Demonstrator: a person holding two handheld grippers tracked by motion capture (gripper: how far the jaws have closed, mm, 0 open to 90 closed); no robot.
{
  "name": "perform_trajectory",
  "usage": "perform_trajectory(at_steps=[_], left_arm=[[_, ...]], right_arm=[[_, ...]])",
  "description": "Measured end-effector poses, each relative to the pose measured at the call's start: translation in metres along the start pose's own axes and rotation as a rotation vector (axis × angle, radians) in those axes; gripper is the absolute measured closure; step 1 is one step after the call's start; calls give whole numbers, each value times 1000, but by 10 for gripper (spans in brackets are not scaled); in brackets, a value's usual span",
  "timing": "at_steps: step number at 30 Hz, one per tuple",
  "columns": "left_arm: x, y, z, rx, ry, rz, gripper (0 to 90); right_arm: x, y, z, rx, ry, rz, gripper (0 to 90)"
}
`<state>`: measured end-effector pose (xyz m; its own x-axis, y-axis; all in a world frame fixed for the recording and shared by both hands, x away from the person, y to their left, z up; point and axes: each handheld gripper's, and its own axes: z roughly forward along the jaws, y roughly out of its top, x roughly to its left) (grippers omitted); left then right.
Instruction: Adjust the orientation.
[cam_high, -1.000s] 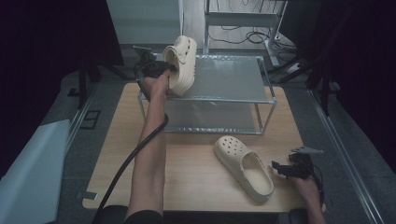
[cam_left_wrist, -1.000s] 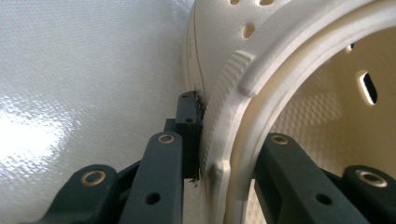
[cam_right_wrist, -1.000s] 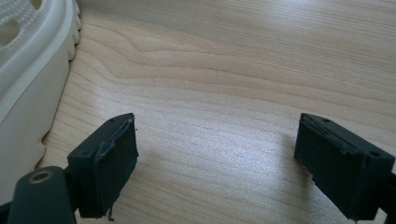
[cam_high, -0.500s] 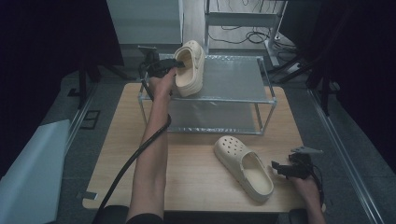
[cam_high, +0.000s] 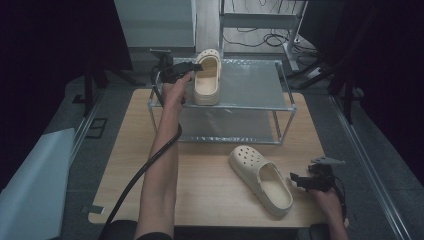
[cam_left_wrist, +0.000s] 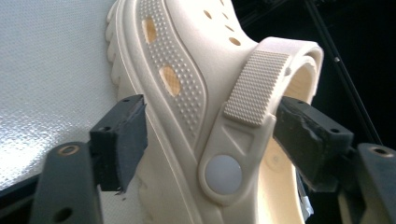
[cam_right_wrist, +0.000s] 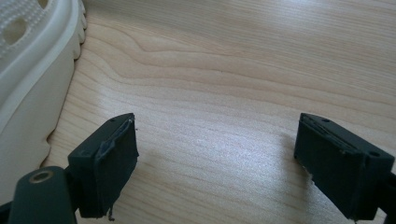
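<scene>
A cream clog (cam_high: 206, 77) lies flat on the top shelf of the metal rack (cam_high: 250, 82), toe pointing away. My left gripper (cam_high: 192, 67) is at its left side. In the left gripper view the clog's side wall and heel strap (cam_left_wrist: 187, 93) stand between the jaws of the left gripper (cam_left_wrist: 212, 133). The jaws have just been opening and the pads (cam_left_wrist: 123, 140) are clear of the wall. A second cream clog (cam_high: 261, 179) lies on the wooden table (cam_high: 200, 170) at the front right. My right gripper (cam_high: 299, 181) rests open just right of its heel, holding nothing.
The rack stands across the back half of the table, with a lower shelf (cam_high: 225, 125) under the top one. In the right gripper view bare wood (cam_right_wrist: 233, 70) lies between the jaws, with the clog's sole edge (cam_right_wrist: 32, 60) at the left. A cable (cam_high: 145, 170) trails along the left forearm.
The left gripper carried the tilted clog right onto the top shelf and laid it flat. Its jaws have come apart around the clog. The right gripper and the second clog stayed put.
</scene>
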<state>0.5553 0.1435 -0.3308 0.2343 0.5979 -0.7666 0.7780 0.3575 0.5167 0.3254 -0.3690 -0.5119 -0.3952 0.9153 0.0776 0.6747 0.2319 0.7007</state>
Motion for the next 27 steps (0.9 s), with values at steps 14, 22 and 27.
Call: perform_trajectory(at_steps=[14,22,27], left_arm=[[-8,-14,-17,57,2,157,95],[-11,-26,-30,74,12,222,8],[-13,-35,-38,66,-7,253,3]], right_arm=[[1,1,-1,-16,14,-8,130],[3,2,-1,-24,21,-25,130],[4,1,0,-19,22,-25,130]])
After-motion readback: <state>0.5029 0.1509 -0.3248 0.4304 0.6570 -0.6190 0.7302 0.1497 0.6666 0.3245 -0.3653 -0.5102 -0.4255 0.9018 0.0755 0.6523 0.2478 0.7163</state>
